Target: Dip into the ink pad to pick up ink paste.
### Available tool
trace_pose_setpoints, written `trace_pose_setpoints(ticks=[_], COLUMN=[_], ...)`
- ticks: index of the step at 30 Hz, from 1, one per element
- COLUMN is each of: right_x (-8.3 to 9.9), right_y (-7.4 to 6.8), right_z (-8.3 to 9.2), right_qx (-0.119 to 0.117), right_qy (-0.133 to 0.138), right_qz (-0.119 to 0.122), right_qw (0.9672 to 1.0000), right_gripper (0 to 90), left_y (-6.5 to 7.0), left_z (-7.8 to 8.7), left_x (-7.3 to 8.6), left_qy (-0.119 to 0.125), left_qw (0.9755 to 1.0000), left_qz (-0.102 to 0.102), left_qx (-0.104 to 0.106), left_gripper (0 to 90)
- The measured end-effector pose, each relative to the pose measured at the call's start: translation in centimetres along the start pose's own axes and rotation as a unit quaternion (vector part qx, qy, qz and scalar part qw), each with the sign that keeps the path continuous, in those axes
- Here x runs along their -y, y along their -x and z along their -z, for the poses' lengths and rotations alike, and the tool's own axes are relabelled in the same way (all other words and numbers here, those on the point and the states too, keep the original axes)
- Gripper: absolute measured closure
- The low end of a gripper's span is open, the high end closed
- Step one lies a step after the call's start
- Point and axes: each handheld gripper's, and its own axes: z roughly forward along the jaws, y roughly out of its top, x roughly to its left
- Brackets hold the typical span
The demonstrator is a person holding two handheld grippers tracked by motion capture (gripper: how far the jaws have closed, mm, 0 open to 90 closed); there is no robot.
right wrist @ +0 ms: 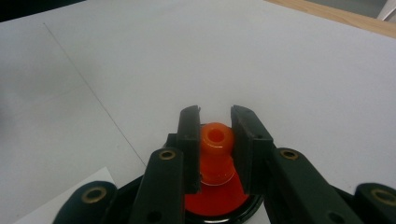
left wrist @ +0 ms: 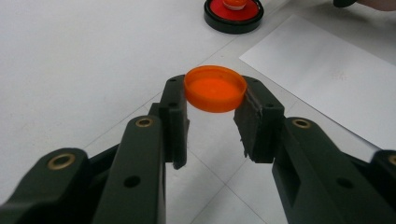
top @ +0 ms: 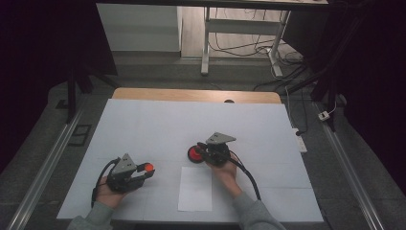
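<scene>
Clamped orange cap (left wrist: pixel 215 88), underside hidden.

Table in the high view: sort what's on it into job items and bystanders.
In use:
- orange cap, clamped by the left gripper
- orange nozzle on the red, black-rimmed disc, clamped by the right gripper

Lying about:
- white paper sheet
</scene>
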Motion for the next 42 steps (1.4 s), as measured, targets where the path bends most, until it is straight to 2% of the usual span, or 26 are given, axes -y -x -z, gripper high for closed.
trace_pose_setpoints(ticks=[28,37,42], right_x=[0.3,0.5,0.5], right_y=[-0.7,-1.1,-1.1], right_z=[0.0,0.0,0.0], right_qx=[0.017,0.029,0.028], right_qy=[0.007,0.008,0.009], right_qz=[0.027,0.044,0.042], right_qw=[0.9995,0.9986,0.9987], right_gripper=[73.0,73.1,73.1], left_y=[0.0,0.0,0.0], left_z=[-0.1,0.0,0.0], left_x=[0.0,0.0,0.0], left_qy=[-0.003,-0.001,-0.001], left_qw=[1.0,1.0,1.0], left_qz=[0.001,0.002,0.003], left_qx=[0.001,0.002,0.001], left_gripper=[64.7,64.7,64.7])
